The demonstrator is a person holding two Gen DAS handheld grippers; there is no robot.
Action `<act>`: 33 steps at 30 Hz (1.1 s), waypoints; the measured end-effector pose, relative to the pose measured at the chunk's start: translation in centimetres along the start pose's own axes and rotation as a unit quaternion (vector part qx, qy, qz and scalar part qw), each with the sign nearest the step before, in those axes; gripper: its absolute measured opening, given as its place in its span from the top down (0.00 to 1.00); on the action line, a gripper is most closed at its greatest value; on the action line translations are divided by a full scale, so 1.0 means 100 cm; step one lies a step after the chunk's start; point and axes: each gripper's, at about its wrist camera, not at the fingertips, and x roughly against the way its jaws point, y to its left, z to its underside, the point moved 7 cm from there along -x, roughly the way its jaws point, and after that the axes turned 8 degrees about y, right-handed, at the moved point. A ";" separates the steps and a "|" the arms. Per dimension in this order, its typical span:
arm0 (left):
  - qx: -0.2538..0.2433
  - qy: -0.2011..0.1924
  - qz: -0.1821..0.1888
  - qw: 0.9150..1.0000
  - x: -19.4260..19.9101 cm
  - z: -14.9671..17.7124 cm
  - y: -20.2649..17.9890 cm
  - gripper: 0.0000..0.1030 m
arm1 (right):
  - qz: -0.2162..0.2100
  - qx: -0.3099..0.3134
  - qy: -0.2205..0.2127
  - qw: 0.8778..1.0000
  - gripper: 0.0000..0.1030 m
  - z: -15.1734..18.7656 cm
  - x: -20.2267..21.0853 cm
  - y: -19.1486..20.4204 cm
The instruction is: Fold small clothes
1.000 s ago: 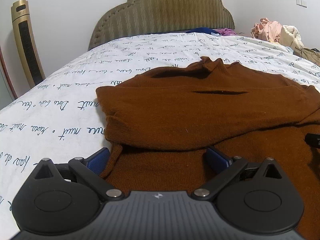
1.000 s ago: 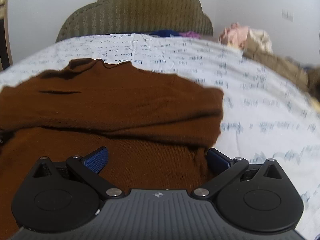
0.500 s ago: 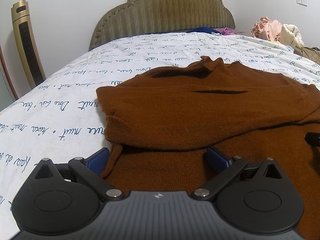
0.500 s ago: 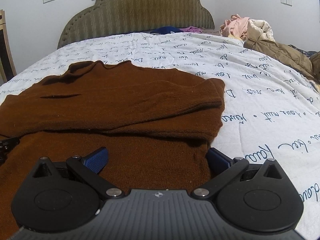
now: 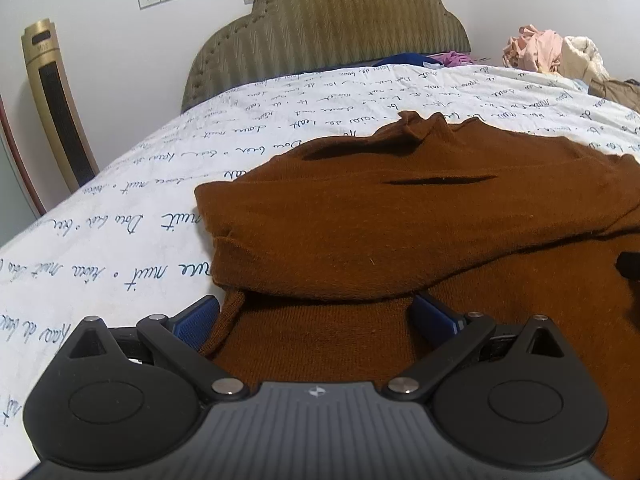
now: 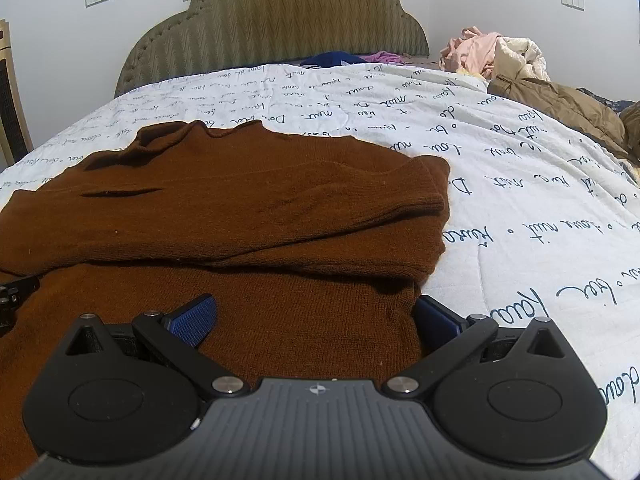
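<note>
A brown knit sweater (image 5: 400, 232) lies flat on the bed, its sleeves folded across the body; it also shows in the right wrist view (image 6: 240, 208). My left gripper (image 5: 316, 316) is open, its blue pads (image 5: 196, 320) straddling the sweater's near left edge. My right gripper (image 6: 316, 316) is open over the near right edge, with one pad (image 6: 192, 320) above the fabric. The right gripper's tip (image 5: 630, 264) shows at the right edge of the left wrist view, and the left gripper's tip (image 6: 16, 292) at the left edge of the right wrist view.
The bed has a white sheet (image 5: 120, 240) with blue script and an olive padded headboard (image 5: 332, 28). A heap of clothes (image 6: 496, 56) and a tan jacket (image 6: 560, 104) lie at the far right. A gold tower fan (image 5: 56, 104) stands left of the bed.
The right wrist view has steadied and now looks slightly more to the left and down at the sweater. The left gripper has not moved. Both stay open.
</note>
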 end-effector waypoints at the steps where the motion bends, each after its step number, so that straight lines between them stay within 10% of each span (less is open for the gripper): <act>1: -0.001 -0.001 -0.002 1.000 0.000 0.000 -0.001 0.00 | 0.000 0.000 0.000 1.000 0.00 -0.001 -0.001 0.000; 19: 0.008 -0.011 0.003 1.000 0.027 0.004 0.005 0.00 | -0.034 0.002 -0.010 0.999 0.00 0.000 0.012 -0.003; 33: 0.072 0.053 0.124 0.988 0.076 0.063 0.080 0.00 | -0.111 -0.028 0.004 0.993 0.00 0.055 0.093 -0.051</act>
